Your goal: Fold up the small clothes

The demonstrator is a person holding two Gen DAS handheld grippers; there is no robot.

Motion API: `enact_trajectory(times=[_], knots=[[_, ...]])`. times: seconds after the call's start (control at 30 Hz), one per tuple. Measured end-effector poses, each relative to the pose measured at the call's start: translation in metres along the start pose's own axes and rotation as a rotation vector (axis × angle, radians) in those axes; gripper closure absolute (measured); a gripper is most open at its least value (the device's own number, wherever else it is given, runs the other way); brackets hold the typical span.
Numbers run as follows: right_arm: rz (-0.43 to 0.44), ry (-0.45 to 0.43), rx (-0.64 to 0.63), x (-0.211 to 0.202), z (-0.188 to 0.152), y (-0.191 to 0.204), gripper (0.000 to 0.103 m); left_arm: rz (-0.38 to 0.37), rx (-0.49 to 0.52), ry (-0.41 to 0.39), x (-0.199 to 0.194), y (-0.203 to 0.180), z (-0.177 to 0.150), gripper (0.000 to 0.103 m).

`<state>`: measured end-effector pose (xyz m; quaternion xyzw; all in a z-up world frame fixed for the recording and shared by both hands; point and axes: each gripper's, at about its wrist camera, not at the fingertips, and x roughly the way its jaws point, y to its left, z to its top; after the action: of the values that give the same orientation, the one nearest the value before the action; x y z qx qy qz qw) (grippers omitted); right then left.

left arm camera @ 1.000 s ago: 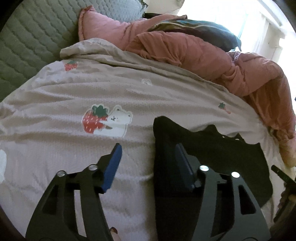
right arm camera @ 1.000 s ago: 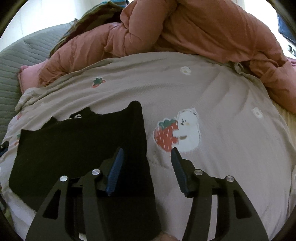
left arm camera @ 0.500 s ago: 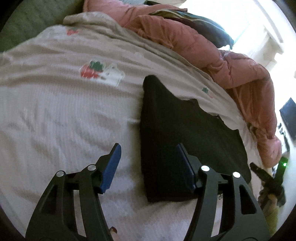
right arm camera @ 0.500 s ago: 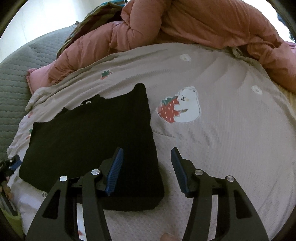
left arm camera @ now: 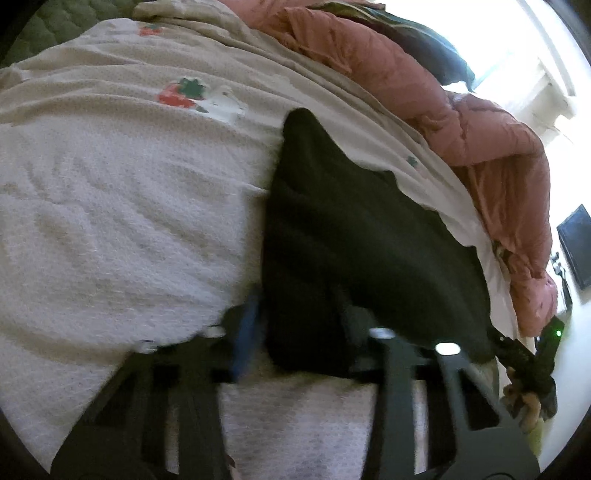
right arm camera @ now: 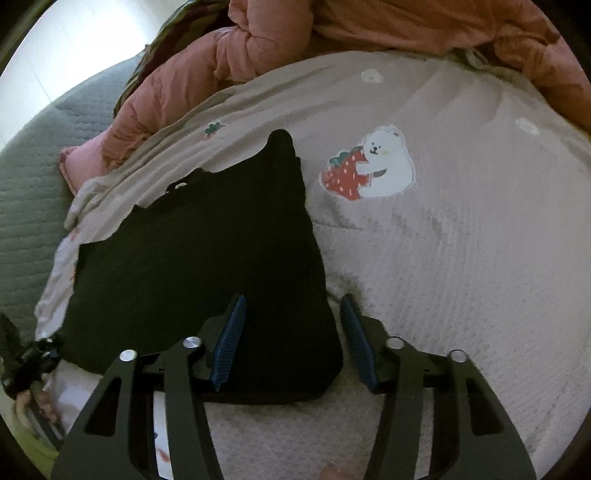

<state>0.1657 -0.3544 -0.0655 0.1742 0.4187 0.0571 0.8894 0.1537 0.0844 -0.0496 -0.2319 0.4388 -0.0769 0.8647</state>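
Observation:
A black folded garment (left arm camera: pixel 369 236) (right arm camera: pixel 207 266) lies flat on the pale bedspread (left arm camera: pixel 110 221) (right arm camera: pixel 461 258). My left gripper (left arm camera: pixel 299 325) is low at the garment's near left corner and blurred. Its jaws are closing, the blue pad (left arm camera: pixel 245 332) just outside the cloth's edge and the other finger over the cloth. My right gripper (right arm camera: pixel 291 321) straddles the near right corner. Its jaws are closing too, one pad (right arm camera: pixel 229 339) above the cloth and the other on the bedspread beside the edge. No pad visibly presses the cloth.
A pink quilt (left arm camera: pixel 461 122) (right arm camera: pixel 369 29) is heaped along the far side of the bed. A green quilted cover (right arm camera: pixel 29 184) lies to one side. Strawberry-and-bear prints (right arm camera: pixel 369 170) dot the bedspread. The bed's edge runs just beyond the garment's right side in the left wrist view.
Both grippers have sunk toward the garment's near corners. The left fingers have drawn closer together around the left corner. The garment has not moved.

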Motion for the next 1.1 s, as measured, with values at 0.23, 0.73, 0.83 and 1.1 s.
enact_trajectory(times=[0.23, 0.73, 0.83, 1.1], knots=[[-0.065, -0.083, -0.089, -0.029, 0.005, 0.013, 0.094, 0.017, 0.074, -0.020, -0.015, -0.010, 0.002, 0.092], [-0.171, -0.010, -0.065, -0.006, -0.011, -0.004, 0.085, 0.066, 0.062, 0.034, -0.005, 0.006, -0.008, 0.077], [-0.203, -0.023, -0.082, -0.009, -0.011, 0.001, 0.075, 0.073, 0.066, 0.029, -0.007, 0.003, -0.009, 0.074], [-0.216, -0.046, -0.085, -0.022, -0.016, 0.001, 0.060, 0.107, 0.079, 0.009, -0.016, -0.001, -0.010, 0.064]])
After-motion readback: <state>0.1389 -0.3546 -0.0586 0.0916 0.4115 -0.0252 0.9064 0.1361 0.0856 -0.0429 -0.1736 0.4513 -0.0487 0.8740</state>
